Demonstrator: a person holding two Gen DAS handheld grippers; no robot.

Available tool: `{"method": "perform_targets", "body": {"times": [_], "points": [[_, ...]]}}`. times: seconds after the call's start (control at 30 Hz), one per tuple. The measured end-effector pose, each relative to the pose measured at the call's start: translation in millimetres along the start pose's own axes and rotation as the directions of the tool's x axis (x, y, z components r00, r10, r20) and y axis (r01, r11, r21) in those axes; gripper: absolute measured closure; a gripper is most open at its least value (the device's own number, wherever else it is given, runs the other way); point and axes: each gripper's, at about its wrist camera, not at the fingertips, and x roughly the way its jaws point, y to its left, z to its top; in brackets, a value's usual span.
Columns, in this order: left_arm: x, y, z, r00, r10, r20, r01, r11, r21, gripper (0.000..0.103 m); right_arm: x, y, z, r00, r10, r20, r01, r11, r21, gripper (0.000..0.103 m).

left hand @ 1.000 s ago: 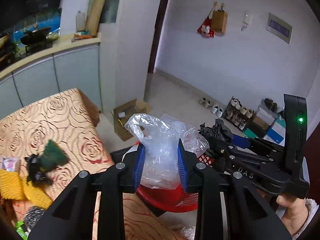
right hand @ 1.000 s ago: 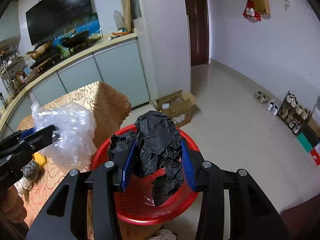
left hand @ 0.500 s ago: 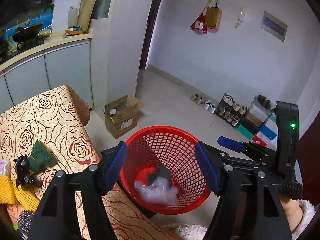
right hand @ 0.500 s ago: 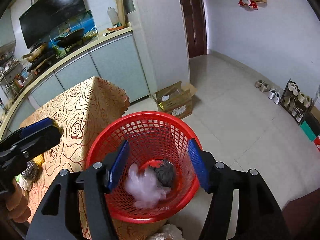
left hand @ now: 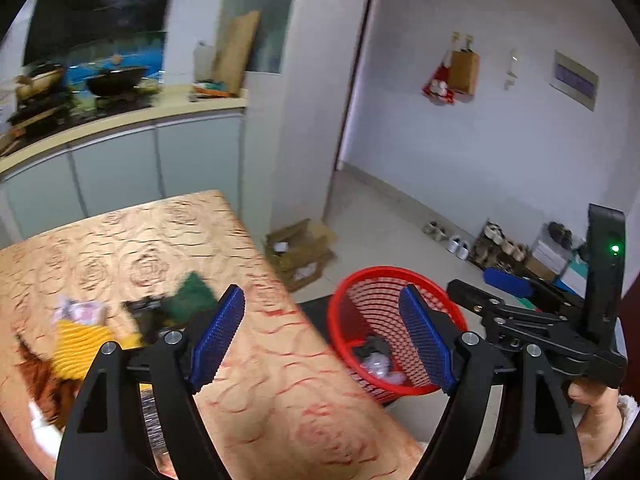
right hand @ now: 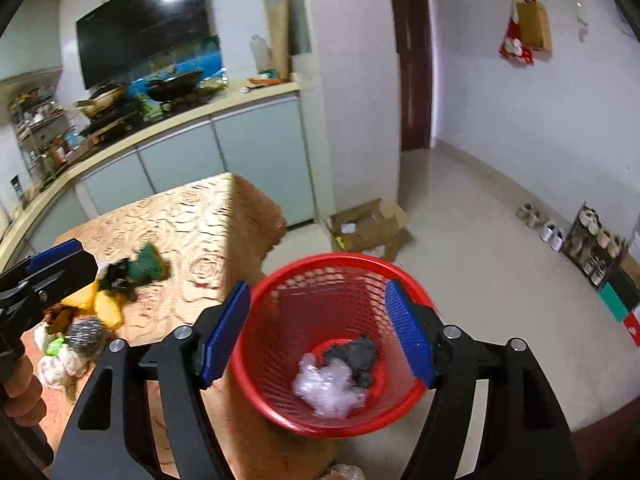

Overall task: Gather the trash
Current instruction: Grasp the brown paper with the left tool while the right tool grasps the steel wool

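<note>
A red mesh basket (right hand: 280,280) (left hand: 340,300) stands on the floor beside the table. At its bottom lie a crumpled clear plastic bag (right hand: 328,386) (left hand: 380,366) and a black bag (right hand: 356,354) (left hand: 370,348). My right gripper (right hand: 320,330) hovers above the basket, jaws opening, nothing between them. My left gripper (left hand: 324,340) is over the table's edge, jaws opening and empty. On the table lies more trash: a green and black scrap (left hand: 188,300) (right hand: 140,270), a yellow piece (left hand: 80,340) (right hand: 106,306), a steel scourer (right hand: 86,336).
The table (left hand: 280,400) has a gold cloth with a rose pattern. An open cardboard box (right hand: 368,224) sits on the tiled floor near the wall corner. A shoe rack (right hand: 596,244) lines the right wall. Kitchen counter and cabinets (right hand: 180,152) stand behind the table.
Both grippers opened and let go of their bags; the clear bag and the black bag now lie in the basket. The left gripper has swung left toward the table.
</note>
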Motion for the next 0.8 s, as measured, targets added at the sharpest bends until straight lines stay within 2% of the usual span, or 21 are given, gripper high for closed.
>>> {"method": "perform_targets", "body": {"times": [0.1, 0.3, 0.57, 0.67, 0.73, 0.8], "points": [[-20.0, 20.6, -5.0, 0.997, 0.068, 0.022, -0.068, 0.998, -0.009, 0.023, -3.1, 18.9, -0.3, 0.999, 0.037, 0.012, -0.037, 0.999, -0.016, 0.025], [-60.9, 77.3, -16.8, 0.983, 0.179, 0.04, -0.175, 0.981, -0.086, 0.023, -0.1, 63.5, -4.6, 0.995, 0.1, -0.004, -0.1, 0.992, -0.076, 0.025], [-112.0, 164.2, -38.0, 0.931, 0.363, 0.034, -0.352, 0.92, -0.17, 0.02, 6.6, 116.9, -11.9, 0.983, 0.179, -0.049, -0.184, 0.975, -0.123, 0.024], [-119.3, 191.6, -49.6, 0.917, 0.398, 0.013, -0.388, 0.901, -0.193, 0.02, 10.3, 136.1, -15.6, 0.978, 0.199, -0.063, -0.206, 0.969, -0.139, 0.024], [-120.6, 203.5, -55.3, 0.917, 0.399, -0.001, -0.39, 0.896, -0.211, 0.02, 11.9, 146.2, -16.7, 0.975, 0.21, -0.07, -0.218, 0.965, -0.147, 0.024], [-118.9, 213.0, -60.3, 0.924, 0.382, -0.02, -0.377, 0.898, -0.226, 0.02, 15.6, 157.1, -17.8, 0.971, 0.224, -0.084, -0.235, 0.96, -0.152, 0.024]]}}
